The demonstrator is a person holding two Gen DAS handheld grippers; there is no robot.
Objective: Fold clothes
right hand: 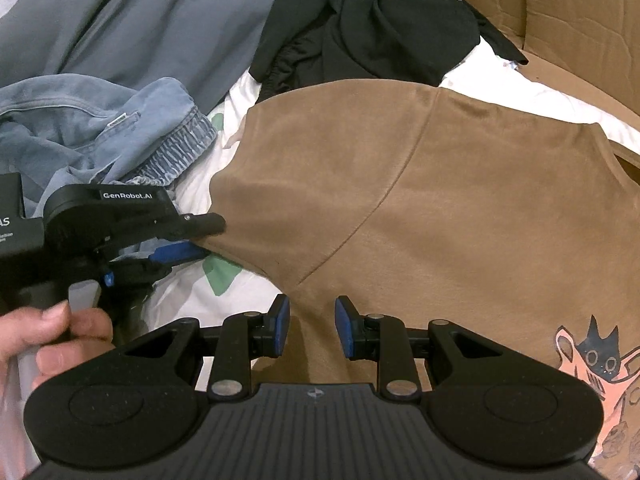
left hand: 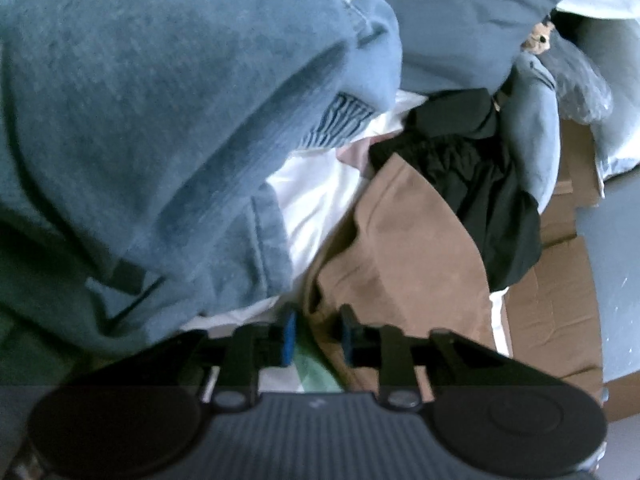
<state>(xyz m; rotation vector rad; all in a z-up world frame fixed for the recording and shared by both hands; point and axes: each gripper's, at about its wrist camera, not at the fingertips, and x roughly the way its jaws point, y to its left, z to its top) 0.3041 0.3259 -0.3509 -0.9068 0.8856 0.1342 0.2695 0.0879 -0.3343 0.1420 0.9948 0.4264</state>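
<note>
Your left gripper (right hand: 200,236): jaws a little apart at the left edge of the brown shirt (right hand: 420,208); a pinch on the cloth cannot be told. Your hand (right hand: 52,340) holds its grip. Your right gripper (right hand: 310,326): jaws apart, empty, above the shirt's near part. Shirt: spread on the white sheet (right hand: 192,184), printed figure at right, apparently no fold made yet. Blue denim (right hand: 100,136) and black garment (right hand: 360,28) beyond: crumpled, unfolded.
</note>
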